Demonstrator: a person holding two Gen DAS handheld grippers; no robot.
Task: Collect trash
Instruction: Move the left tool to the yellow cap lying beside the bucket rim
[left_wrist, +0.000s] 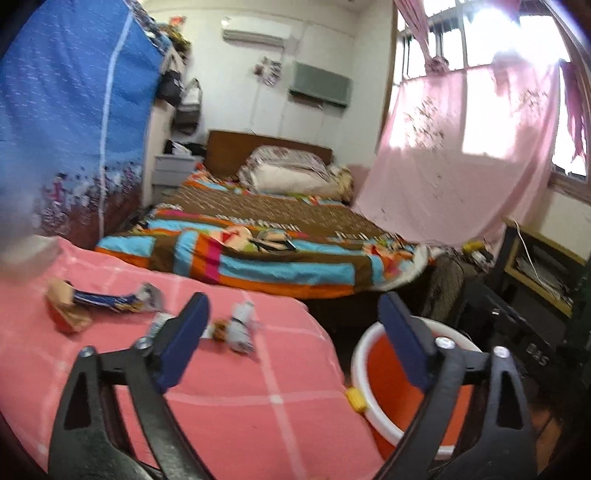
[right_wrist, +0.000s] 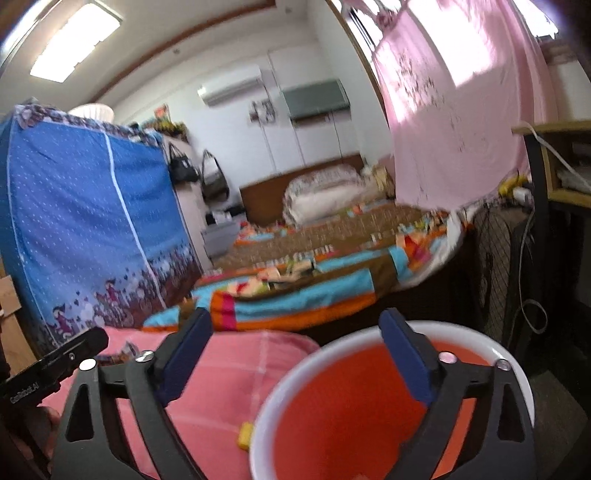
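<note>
Beside the pink blanket (left_wrist: 229, 406), an orange bucket (left_wrist: 384, 365) with a white rim stood on the floor, hard against the bed's edge, probably so that scraps could be dropped over the side into it. The left gripper (left_wrist: 291, 328) hung over that edge with its 2 fingers spread wide and nothing between them. Trash lay on the blanket: a crumpled white wrapper (left_wrist: 240, 328) just ahead of the left finger, a blue wrapper (left_wrist: 107, 299) and a brown paper scrap (left_wrist: 66, 306) further left. The right gripper (right_wrist: 295, 347) was poised above the bucket's mouth, fingers equally spread and empty, which suited a release over the bucket. Whether the bucket held anything could not be told.
</note>
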